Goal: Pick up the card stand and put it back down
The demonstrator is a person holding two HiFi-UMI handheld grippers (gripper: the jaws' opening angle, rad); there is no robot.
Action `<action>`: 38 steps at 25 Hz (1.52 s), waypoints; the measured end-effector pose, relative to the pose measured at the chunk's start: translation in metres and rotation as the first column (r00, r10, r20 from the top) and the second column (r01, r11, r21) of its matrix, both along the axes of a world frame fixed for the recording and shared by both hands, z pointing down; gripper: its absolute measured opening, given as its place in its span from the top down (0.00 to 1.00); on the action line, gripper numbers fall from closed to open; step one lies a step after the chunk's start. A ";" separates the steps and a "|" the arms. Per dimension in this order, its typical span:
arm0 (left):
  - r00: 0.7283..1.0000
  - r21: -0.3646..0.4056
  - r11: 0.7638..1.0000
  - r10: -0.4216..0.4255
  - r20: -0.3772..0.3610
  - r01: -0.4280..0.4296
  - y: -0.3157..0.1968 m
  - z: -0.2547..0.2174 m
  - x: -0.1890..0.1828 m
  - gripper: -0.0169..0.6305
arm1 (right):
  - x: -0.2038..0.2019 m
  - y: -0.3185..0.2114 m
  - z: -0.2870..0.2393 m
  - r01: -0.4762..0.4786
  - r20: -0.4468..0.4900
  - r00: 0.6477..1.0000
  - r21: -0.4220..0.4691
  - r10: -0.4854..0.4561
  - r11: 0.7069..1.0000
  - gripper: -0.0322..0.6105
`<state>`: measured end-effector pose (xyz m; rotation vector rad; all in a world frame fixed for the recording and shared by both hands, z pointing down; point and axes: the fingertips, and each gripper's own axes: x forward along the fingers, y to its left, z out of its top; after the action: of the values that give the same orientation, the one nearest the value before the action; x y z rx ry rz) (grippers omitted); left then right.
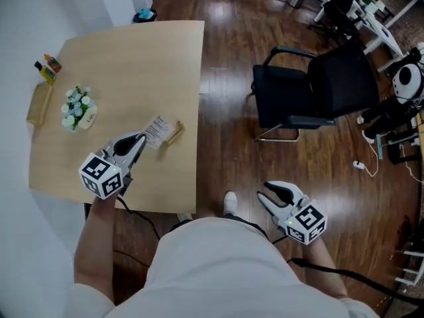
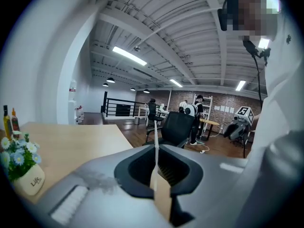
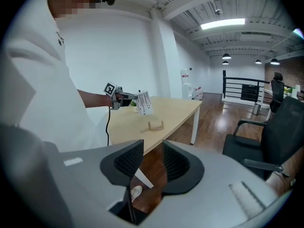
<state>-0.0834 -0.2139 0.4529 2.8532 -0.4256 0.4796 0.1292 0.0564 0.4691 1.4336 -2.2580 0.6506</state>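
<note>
Left claw point(image 1: 140, 139) clenches a card point(image 1: 158, 130) above the pale desk point(image 1: 132, 65); right claw point(image 1: 263, 192) hangs released over dark wood floor point(image 1: 225, 78).

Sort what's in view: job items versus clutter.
Job: card, held in the left gripper; wooden stand on the table.
Lying about: flower pot, bottles, wooden tray, black chair.
</note>
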 end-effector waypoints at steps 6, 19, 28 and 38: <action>0.999 -0.012 0.999 0.037 0.014 -0.037 -0.020 0.017 0.018 0.95 | 0.004 0.014 0.001 -0.079 -0.005 0.997 -0.013 0.079 0.997 0.75; 0.997 -0.028 0.998 0.062 0.036 -0.061 -0.043 0.050 0.030 0.95 | -0.006 0.021 0.001 -0.130 -0.019 0.991 -0.032 0.130 0.991 0.75; 0.997 -0.038 0.998 0.052 0.049 -0.050 -0.048 0.067 0.030 0.95 | -0.010 0.025 0.007 -0.124 -0.023 0.992 -0.056 0.123 0.991 0.75; 0.997 -0.046 0.998 0.048 0.064 -0.046 -0.048 0.072 0.035 0.95 | -0.007 0.024 0.009 -0.122 -0.017 0.992 -0.059 0.122 0.991 0.75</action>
<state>-0.0484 -0.2622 0.5254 2.8163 -0.3549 0.5841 0.1221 0.0804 0.4782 1.5515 -2.1350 0.7372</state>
